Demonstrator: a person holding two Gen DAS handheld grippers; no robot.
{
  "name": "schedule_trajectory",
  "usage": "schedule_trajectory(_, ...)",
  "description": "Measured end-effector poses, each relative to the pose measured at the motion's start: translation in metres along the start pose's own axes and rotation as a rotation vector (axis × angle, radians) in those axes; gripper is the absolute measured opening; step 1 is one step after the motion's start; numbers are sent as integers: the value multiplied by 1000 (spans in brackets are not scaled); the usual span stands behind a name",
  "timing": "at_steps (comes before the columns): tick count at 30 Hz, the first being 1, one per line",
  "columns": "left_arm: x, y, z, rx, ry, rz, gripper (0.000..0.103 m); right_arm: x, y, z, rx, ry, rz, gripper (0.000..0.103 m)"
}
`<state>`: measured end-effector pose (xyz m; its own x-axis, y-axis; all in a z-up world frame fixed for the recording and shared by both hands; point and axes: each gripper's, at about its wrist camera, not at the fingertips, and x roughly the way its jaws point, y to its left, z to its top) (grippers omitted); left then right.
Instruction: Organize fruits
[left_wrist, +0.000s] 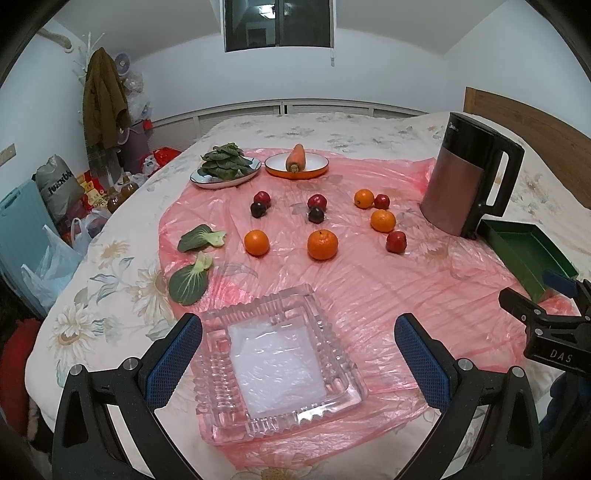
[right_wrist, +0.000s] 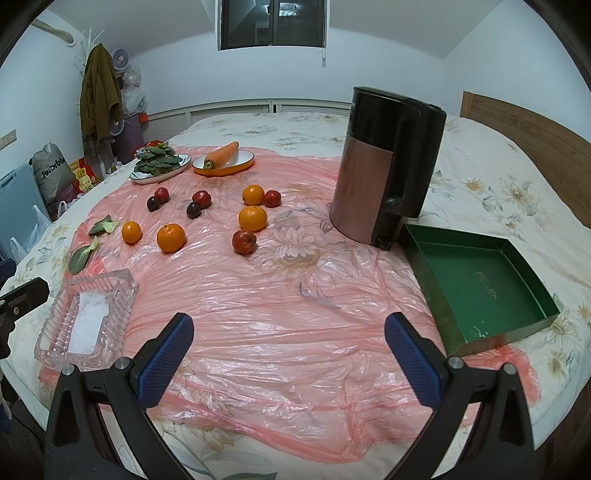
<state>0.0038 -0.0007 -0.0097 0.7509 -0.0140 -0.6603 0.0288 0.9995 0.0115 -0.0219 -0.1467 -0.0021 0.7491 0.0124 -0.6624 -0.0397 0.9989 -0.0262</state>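
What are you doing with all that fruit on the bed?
Someone is about to sort it, but nothing has been picked up. The left gripper hangs open over the empty glass dish, and the right gripper hangs open over the pink plastic sheet. The oranges and small red and dark fruits lie loose on the sheet. The green box beside the kettle is empty.

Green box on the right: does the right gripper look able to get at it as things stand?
Probably yes. The right gripper is open and holds nothing, and the green box lies open-topped just ahead to its right on the pink plastic sheet. Only bare sheet lies between; the kettle stands behind the box.
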Motion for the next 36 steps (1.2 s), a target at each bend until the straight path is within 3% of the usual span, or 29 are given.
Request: schedule_trajectory(36,21,-12,-2,27,39,-1,102,12,-10,0,26,-4,-3,103)
